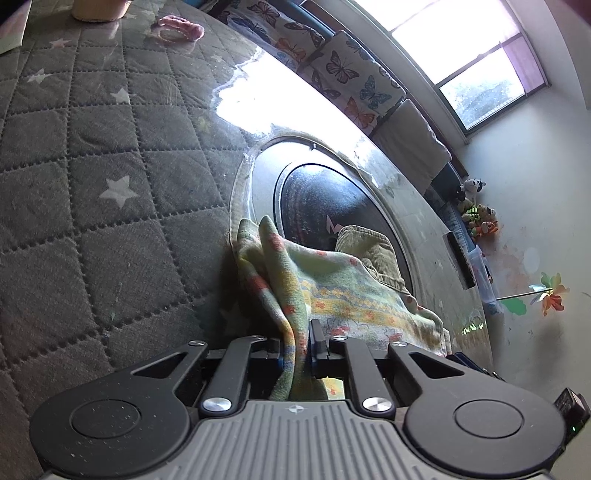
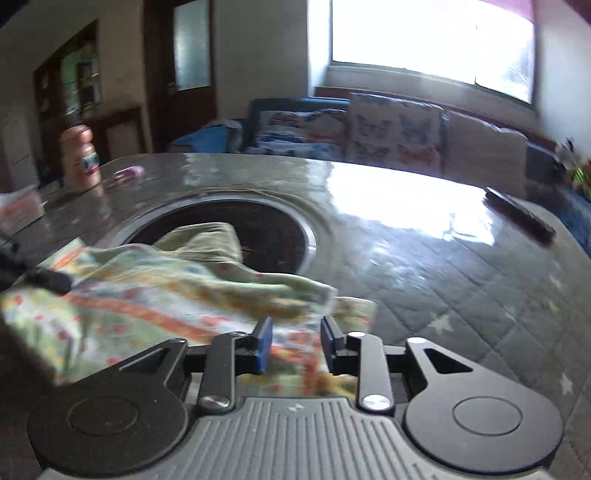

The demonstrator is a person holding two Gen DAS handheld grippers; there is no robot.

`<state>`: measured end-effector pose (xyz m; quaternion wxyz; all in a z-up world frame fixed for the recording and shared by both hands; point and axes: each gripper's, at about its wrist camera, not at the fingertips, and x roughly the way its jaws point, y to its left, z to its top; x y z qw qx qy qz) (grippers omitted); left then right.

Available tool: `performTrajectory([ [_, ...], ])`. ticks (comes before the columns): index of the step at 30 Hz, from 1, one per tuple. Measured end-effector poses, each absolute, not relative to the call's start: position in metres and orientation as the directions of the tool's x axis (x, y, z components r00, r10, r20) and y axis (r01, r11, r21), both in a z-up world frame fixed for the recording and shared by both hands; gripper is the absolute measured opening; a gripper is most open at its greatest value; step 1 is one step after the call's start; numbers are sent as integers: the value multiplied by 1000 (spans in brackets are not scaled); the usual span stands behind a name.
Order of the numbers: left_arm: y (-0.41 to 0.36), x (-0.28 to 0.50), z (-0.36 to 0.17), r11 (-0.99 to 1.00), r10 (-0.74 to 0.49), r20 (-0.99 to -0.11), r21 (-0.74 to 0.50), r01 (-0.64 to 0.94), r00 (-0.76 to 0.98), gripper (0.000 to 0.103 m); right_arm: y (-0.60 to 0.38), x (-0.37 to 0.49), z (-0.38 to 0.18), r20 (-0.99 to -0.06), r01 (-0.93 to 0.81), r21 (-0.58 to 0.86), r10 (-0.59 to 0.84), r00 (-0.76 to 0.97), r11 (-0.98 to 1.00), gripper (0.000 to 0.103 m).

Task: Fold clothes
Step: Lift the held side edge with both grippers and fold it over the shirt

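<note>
A pale green knitted garment (image 1: 325,291) with orange, yellow and blue patterns lies bunched on the quilted grey table cover (image 1: 92,184). My left gripper (image 1: 301,350) is shut on a fold of the garment, which runs between its fingers. An olive corduroy garment (image 1: 369,247) lies behind it, over the dark round inset (image 1: 314,206) of the table. In the right wrist view the patterned garment (image 2: 155,299) spreads to the left and under my right gripper (image 2: 297,343), which is open above the garment's edge. The olive corduroy garment (image 2: 207,240) shows behind it.
A pink item (image 1: 181,26) and a beige pot (image 1: 99,9) sit at the table's far end. A dark remote (image 2: 521,214) lies near the right edge. A sofa with butterfly cushions (image 2: 395,129) stands behind the table, under a bright window.
</note>
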<state>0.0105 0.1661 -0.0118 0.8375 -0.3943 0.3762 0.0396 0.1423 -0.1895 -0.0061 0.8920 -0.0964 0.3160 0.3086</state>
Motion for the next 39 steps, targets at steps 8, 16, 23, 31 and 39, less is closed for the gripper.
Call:
performTrajectory([
  [8,159,15,-8,735,-201,-672,-585,-344,712,13,-224,176,-23,-639,-494,173,478,602,852,44],
  [16,151,19,1,781,-164,-680,-532,-326,715,11,-212,168,-22,-629,-520,223,529,569,825,10],
  [23,128,40,35,847,-166,-641,-482,-224,749,10,-233,152,2,-561,-495,255,544,624,831,8],
  [31,61,103,55,884,-266,-611,-463,-64,745,9,-292,144,34,-501,-386,210,438,746,898,7],
  [39,-20,166,66,889,-367,-590,-451,84,719,9,-363,157,48,-482,-223,140,263,835,965,7],
])
